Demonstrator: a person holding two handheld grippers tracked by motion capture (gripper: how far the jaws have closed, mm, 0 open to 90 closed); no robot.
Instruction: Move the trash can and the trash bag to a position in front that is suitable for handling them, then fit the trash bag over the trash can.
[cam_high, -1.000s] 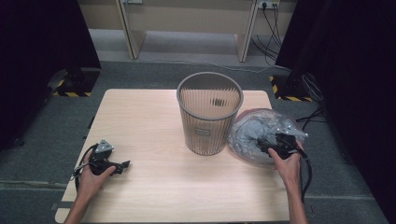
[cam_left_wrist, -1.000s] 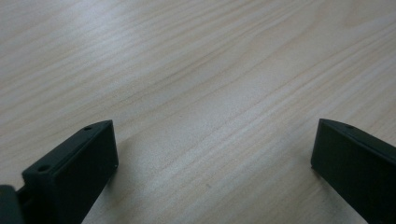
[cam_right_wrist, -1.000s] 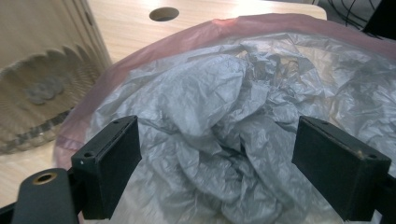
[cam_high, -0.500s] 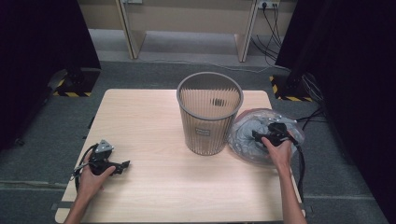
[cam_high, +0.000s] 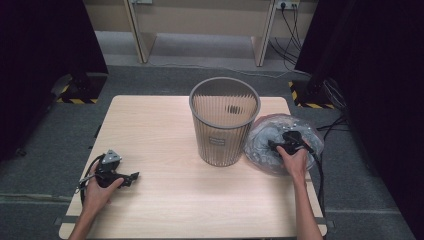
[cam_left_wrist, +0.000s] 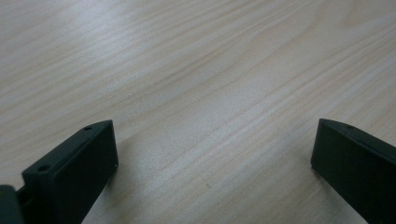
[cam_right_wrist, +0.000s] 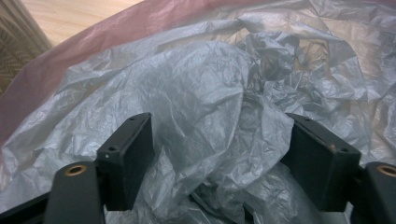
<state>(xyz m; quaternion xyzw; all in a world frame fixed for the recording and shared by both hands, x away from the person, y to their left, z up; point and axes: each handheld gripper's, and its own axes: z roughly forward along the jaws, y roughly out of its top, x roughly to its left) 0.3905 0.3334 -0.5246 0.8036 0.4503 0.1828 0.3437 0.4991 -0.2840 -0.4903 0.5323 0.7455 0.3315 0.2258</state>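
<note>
A crumpled grey plastic bag (cam_high: 262, 145) with a pinkish edge lies on the wooden table (cam_high: 150, 125), just right of a grey mesh wastebasket (cam_high: 223, 131). My right gripper (cam_high: 276, 145) is pushed down into the bag. In the right gripper view a raised fold of the bag (cam_right_wrist: 210, 116) bulges between the jaws of that gripper (cam_right_wrist: 219, 144). The jaws have just been closing and still stand wide, so I call it open. My left gripper (cam_high: 131, 178) rests near the table's front left corner. The left gripper view shows it (cam_left_wrist: 215, 149) open over bare wood.
The wastebasket stands upright at mid-table, its wall close to the bag's left side. A cable (cam_high: 320, 175) trails from the right gripper off the table's right edge. Grey floor and dark curtains surround the table.
The right hand has moved forward and down onto the bag, and its gripper now sits deeper in the plastic. The left hand has stayed where it was.
</note>
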